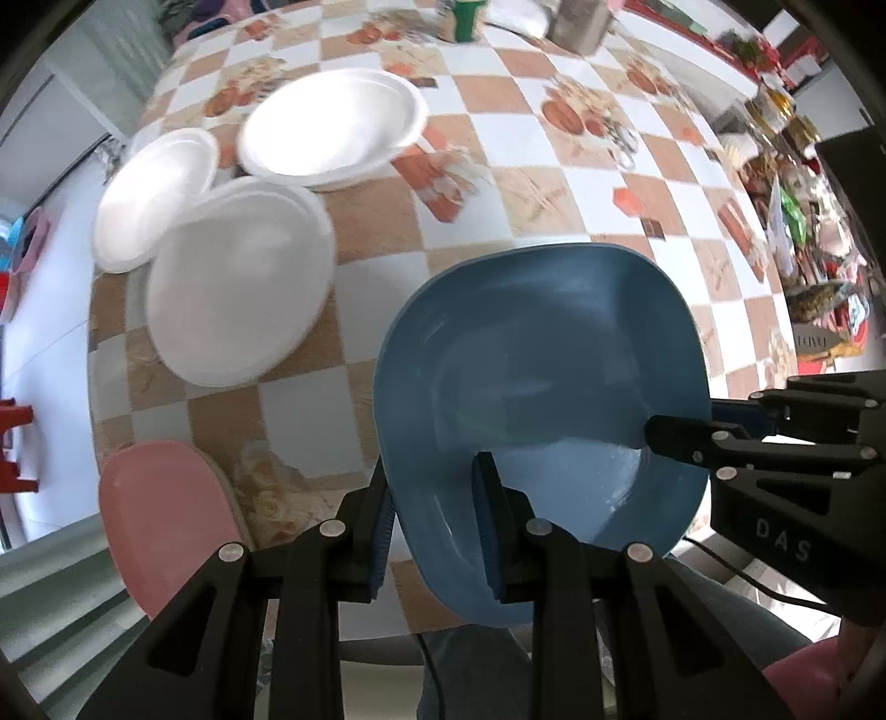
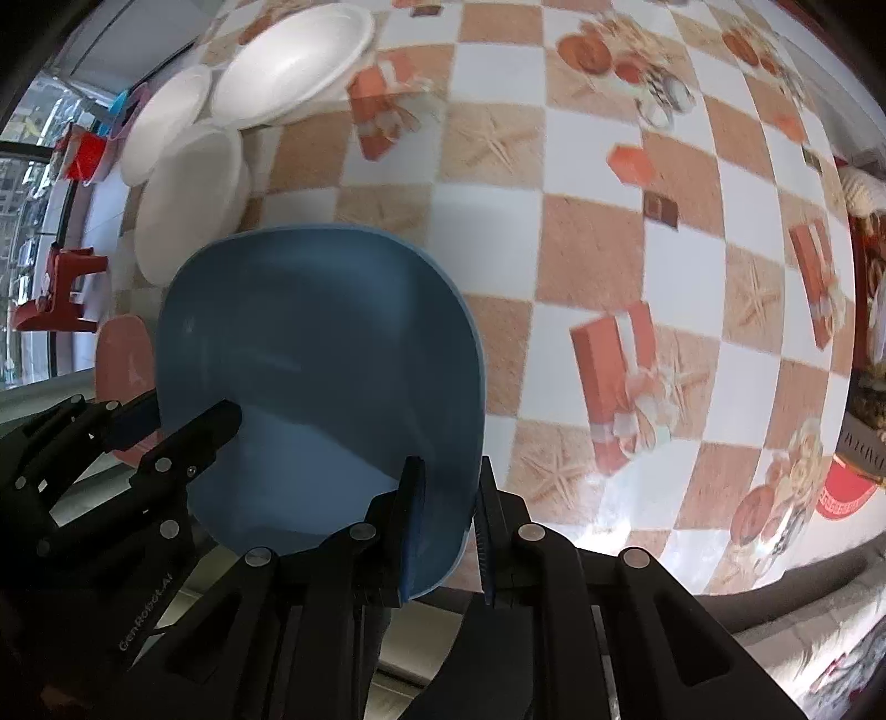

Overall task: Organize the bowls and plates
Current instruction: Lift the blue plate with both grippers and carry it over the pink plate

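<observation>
Between both tongs right now: I've got the blue bowl (image 1: 542, 399), held at two spots on its rim. Left tongs (image 1: 437, 520) are clamped on the near rim, one finger outside the wall, one inside; right tongs (image 2: 449, 526) are pinched the same way on the opposite side, and each shows up in the other's camera biting the rim. Bowl looks lifted and tipped over the near edge of the tabletop (image 2: 598, 260), not resting flat, though I can't confirm clearance from these views. It's a rounded-square, deep, matte blue plastic piece, empty, with a light scuffed or wet-looking patch on the floor near my left grip. Just past it on my left sits a pink plate (image 1: 166, 515), same rounded-square form, flat on the tabletop near the edge. Farther out, three white disposable plates (image 1: 238, 288) lie loosely overlapped, not squared into a stack; one is well apart from the blue bowl at the far side (image 1: 332, 127), one smaller-looking at the edge (image 1: 155, 194). Progress call: early to middle. Nothing reads as a finished, tidy pile yet. White plates need gathering, pink and blue pieces need a home, and the blue bowl is mid-transfer. Far end of the tabletop has a green can (image 1: 468, 19) and clutter, too blurred to identify.
</observation>
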